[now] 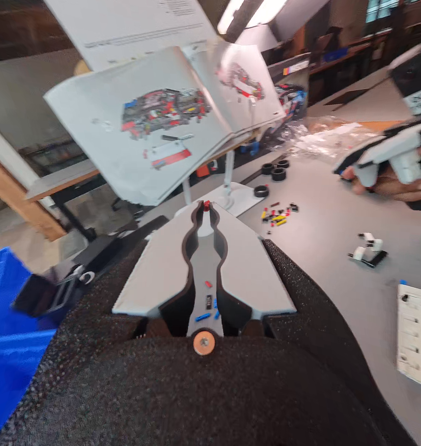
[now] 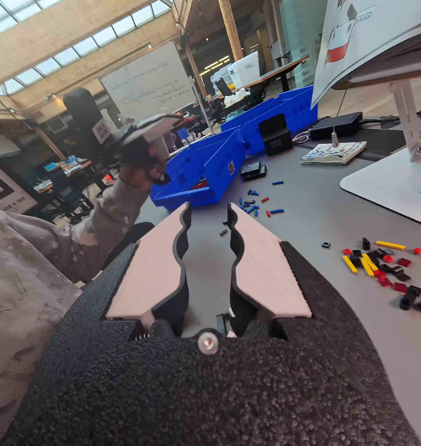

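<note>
My left gripper (image 1: pixel 206 208) is shut on a small red piece (image 1: pixel 206 205) at its fingertips and holds it up above the grey table, in front of an open instruction book (image 1: pixel 144 120) on a white stand. The same gripper shows blurred and raised in the right wrist view (image 2: pixel 183 118). My right gripper (image 2: pixel 208 207) is open and empty, low over the table, nearest to scattered blue and red pins (image 2: pixel 250 207). It also shows at the right of the left wrist view (image 1: pixel 342 171), held by a hand.
Blue bins (image 2: pixel 216 169) stand at the table's far left edge. A pile of yellow, red and black pieces (image 2: pixel 378 263) lies right of my right gripper. Black tyres (image 1: pixel 277 169), white sub-assemblies (image 1: pixel 368 248), a white-and-red panel (image 1: pixel 414 337) and the stand's base (image 2: pixel 385 188) are on the table.
</note>
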`<state>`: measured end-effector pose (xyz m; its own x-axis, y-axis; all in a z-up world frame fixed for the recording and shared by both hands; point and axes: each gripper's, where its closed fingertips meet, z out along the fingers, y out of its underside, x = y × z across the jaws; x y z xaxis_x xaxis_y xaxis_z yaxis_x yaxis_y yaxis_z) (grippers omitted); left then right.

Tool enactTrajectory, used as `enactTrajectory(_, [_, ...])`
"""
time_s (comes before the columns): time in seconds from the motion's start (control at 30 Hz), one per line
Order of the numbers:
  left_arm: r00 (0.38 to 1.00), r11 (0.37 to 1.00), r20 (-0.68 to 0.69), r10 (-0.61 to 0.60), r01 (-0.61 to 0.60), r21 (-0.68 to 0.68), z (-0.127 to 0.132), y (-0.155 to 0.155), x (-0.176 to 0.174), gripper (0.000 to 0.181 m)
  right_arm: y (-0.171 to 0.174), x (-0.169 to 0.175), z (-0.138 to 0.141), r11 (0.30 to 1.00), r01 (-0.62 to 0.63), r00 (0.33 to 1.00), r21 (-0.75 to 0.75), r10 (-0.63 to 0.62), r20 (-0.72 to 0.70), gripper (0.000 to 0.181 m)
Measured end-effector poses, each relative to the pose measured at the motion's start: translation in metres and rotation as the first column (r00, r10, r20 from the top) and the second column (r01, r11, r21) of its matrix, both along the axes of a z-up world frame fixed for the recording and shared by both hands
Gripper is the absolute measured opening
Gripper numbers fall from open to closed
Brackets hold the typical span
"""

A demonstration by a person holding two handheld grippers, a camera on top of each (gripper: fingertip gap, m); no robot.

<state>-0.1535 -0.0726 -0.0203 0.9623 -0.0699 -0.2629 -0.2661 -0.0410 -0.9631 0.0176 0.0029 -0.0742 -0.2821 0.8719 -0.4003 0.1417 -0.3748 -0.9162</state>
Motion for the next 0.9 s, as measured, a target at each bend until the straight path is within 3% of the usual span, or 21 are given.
enactTrajectory(0.03, [0.997,0.997,-0.002,0.074,-0.074,0.001,0.007,-0.008,-0.021,0.002,-0.002,0.005,-0.005,1.000,0.009,1.000,0.030,-0.010,0.016,0.030])
enactTrajectory(0.17, [0.961,0.959,0.026,0.274,-0.271,-0.085,0.005,-0.037,-0.086,0.003,-0.016,0.021,-0.026,0.996,-0.019,0.997,0.088,0.013,0.076,0.029])
enactTrajectory(0.37, [0.889,0.839,0.066,0.453,-0.400,-0.369,-0.054,-0.055,-0.132,0.002,-0.035,0.025,-0.053,0.971,-0.089,0.987,0.221,0.056,0.150,0.024])
enactTrajectory(0.47, [0.870,0.786,0.095,0.485,-0.385,-0.484,-0.086,-0.057,-0.135,0.002,-0.045,0.023,-0.061,0.953,-0.124,0.982,0.276,0.079,0.169,0.023])
enactTrajectory(0.6, [0.849,0.750,0.132,0.512,-0.367,-0.550,-0.109,-0.057,-0.137,0.003,-0.053,0.024,-0.071,0.942,-0.157,0.976,0.298,0.102,0.193,0.023])
enactTrajectory(0.77, [0.838,0.751,0.203,0.507,-0.313,-0.581,-0.123,-0.056,-0.135,0.004,-0.053,0.025,-0.077,0.940,-0.167,0.972,0.298,0.107,0.207,0.022])
enactTrajectory(0.9, [0.831,0.791,0.278,0.482,-0.277,-0.546,-0.117,-0.054,-0.135,0.003,-0.052,0.025,-0.076,0.943,-0.162,0.973,0.291,0.103,0.205,0.021])
